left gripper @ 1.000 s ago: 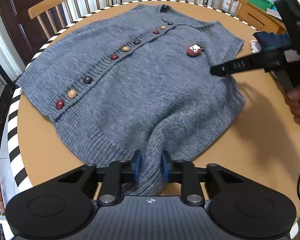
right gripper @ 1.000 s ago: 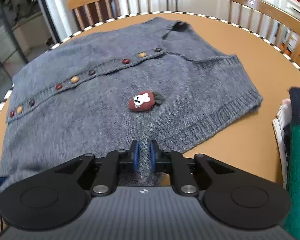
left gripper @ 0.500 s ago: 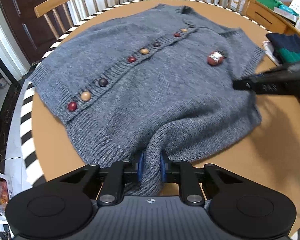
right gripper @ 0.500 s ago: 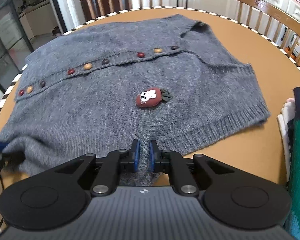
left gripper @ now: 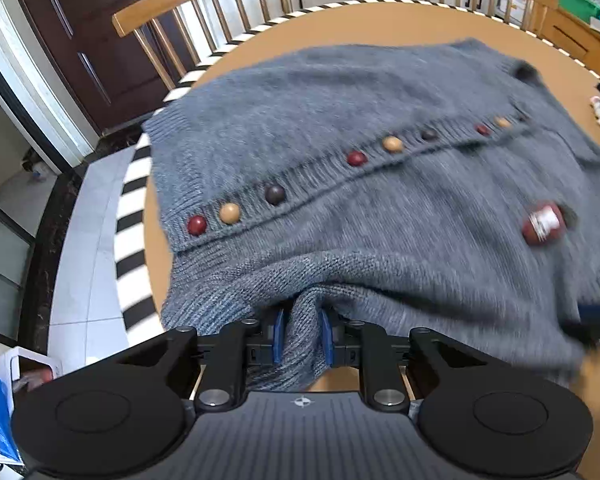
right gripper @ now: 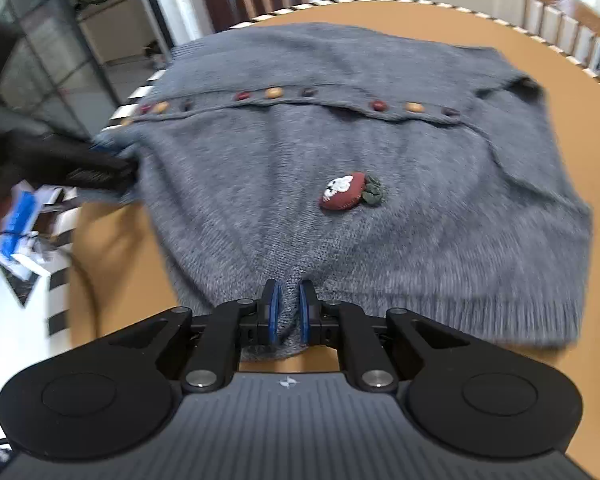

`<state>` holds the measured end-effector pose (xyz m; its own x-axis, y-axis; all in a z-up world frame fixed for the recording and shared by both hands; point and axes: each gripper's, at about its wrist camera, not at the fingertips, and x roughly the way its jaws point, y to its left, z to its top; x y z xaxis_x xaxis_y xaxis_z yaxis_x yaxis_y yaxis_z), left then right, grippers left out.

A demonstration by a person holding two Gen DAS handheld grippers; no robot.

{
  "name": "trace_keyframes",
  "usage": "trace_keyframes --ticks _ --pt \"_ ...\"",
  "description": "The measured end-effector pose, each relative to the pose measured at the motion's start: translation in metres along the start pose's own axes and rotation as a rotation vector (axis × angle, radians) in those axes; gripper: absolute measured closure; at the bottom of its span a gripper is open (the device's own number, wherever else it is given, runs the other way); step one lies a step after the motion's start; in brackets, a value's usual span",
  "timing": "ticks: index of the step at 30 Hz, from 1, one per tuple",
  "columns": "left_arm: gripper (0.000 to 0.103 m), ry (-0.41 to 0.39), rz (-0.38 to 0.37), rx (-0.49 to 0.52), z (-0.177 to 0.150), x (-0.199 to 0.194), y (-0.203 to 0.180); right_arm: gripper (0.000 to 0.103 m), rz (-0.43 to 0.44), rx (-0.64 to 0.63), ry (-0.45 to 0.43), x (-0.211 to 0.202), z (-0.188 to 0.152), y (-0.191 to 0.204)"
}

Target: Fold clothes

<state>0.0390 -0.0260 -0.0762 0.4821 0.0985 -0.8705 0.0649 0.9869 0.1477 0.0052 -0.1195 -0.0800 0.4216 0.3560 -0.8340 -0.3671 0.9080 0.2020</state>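
A grey knitted cardigan (left gripper: 380,128) is shown spread front-up across a round wooden table (right gripper: 588,128) with a black-and-white striped rim. A bunched fold of the cardigan's ribbed edge is pinched between the blue pads of the left gripper (left gripper: 300,334), at the corner near the hem. A second fold of the same side edge is clamped by the right gripper (right gripper: 288,310), whose pads are pressed close on the knit. A row of red, tan and dark round buttons (left gripper: 276,194) is seen along the placket, and a red strawberry-shaped brooch (right gripper: 346,190) with a white motif lies on the panel nearest the right gripper. Wooden spindle-back chairs (left gripper: 204,12) are placed beyond the table.
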Motion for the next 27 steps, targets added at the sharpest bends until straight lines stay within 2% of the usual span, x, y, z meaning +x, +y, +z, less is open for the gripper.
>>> trace_keyframes --ticks 3,5,7,8,9,11,14,15,16,18,19,22,27 --pt "0.082 0.015 -0.01 0.012 -0.005 -0.006 -0.001 0.09 0.036 0.108 -0.016 -0.009 0.008 -0.017" --pt "0.082 0.021 -0.012 0.028 -0.011 -0.011 -0.008 0.088 0.038 0.203 -0.061 -0.025 0.014 -0.04" --pt "0.082 0.021 -0.012 0.033 -0.018 -0.014 -0.011 0.077 -0.066 0.22 -0.124 -0.041 0.019 -0.063" --pt "0.082 0.02 -0.012 0.034 -0.021 -0.015 -0.012 0.064 -0.13 0.223 -0.146 -0.045 0.023 -0.077" --pt "0.082 0.02 -0.012 0.032 -0.023 -0.016 -0.012 0.06 -0.187 0.225 -0.153 -0.047 0.025 -0.089" --pt "0.082 0.025 -0.017 0.018 -0.025 -0.018 -0.012 0.061 -0.321 0.232 -0.144 -0.044 0.029 -0.113" --pt "0.082 0.031 -0.028 -0.001 -0.026 -0.018 -0.01 0.06 -0.42 0.268 -0.107 -0.034 0.028 -0.14" --pt "0.082 0.034 -0.031 -0.005 -0.026 -0.019 -0.01 0.06 -0.433 0.286 -0.096 -0.03 0.027 -0.149" --pt "0.082 0.037 -0.034 -0.006 -0.026 -0.019 -0.01 0.062 -0.407 0.314 -0.086 -0.028 0.024 -0.155" --pt "0.082 0.039 -0.036 -0.013 -0.025 -0.017 -0.009 0.091 -0.357 0.349 -0.091 -0.025 0.019 -0.161" --pt "0.081 0.039 -0.037 -0.017 -0.024 -0.016 -0.008 0.093 -0.347 0.351 -0.097 -0.025 0.016 -0.161" --pt "0.081 0.038 -0.038 -0.029 -0.022 -0.013 -0.007 0.095 -0.402 0.297 -0.1 -0.03 0.01 -0.154" --pt "0.08 0.007 -0.03 -0.014 -0.014 -0.006 -0.013 0.095 -0.413 0.272 -0.049 -0.046 -0.015 -0.135"
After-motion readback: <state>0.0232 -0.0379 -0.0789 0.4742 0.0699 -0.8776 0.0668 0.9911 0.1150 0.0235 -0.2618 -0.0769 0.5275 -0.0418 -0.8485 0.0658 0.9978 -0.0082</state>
